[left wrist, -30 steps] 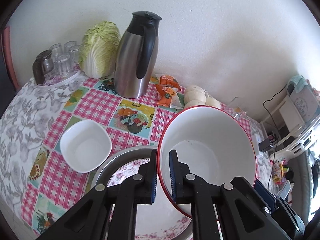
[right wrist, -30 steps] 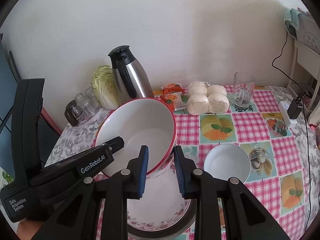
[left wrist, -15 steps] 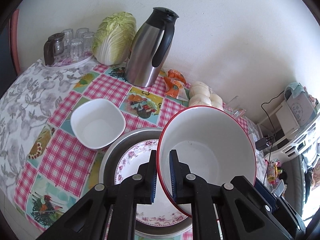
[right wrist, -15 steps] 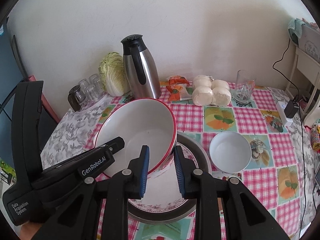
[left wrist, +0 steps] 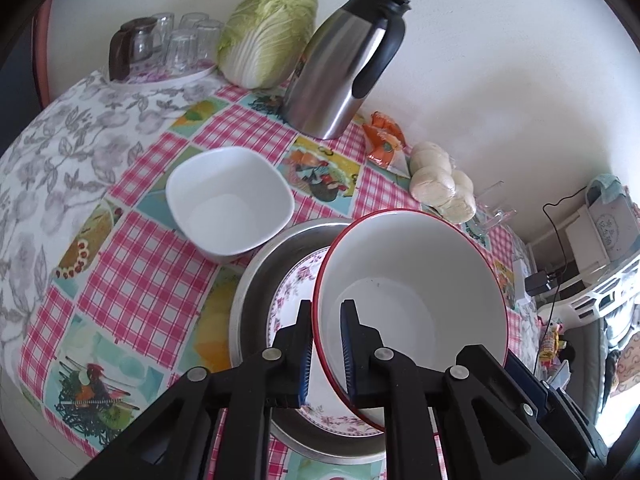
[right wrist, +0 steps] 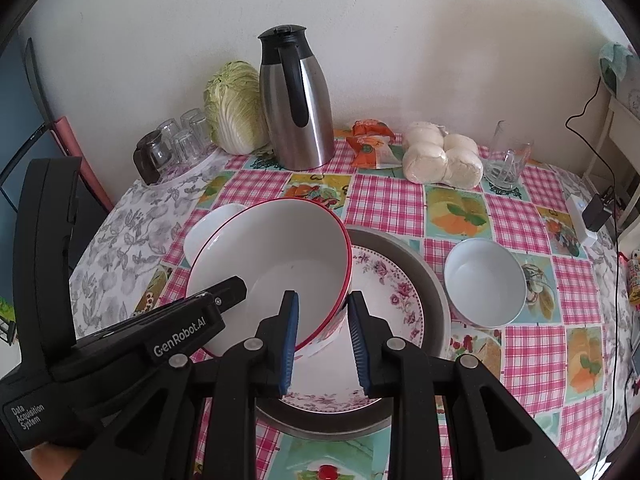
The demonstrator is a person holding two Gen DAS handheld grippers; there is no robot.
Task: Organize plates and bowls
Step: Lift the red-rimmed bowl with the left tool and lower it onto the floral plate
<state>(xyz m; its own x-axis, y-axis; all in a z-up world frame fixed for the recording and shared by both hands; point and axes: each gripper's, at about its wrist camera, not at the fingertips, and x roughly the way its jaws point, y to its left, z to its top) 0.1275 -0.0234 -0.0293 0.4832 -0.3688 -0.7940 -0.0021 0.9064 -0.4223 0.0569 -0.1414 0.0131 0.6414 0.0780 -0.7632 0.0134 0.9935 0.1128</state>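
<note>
Both grippers are clamping the smooth, round red-rimmed bowl (left wrist: 412,300): the left gripper (left wrist: 325,350) on its near rim, the right gripper (right wrist: 323,338) on its wall. The bowl is hanging tilted above the floral plate (right wrist: 384,292) inside the metal basin (right wrist: 428,280).

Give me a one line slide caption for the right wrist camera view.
Both grippers hold a red-rimmed white bowl by its rim above a floral plate in a metal basin.

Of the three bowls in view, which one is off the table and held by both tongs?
The big red-rimmed bowl. It is tilted over the floral plate, while the squarish white bowl and round white bowl sit on the tablecloth.
</note>
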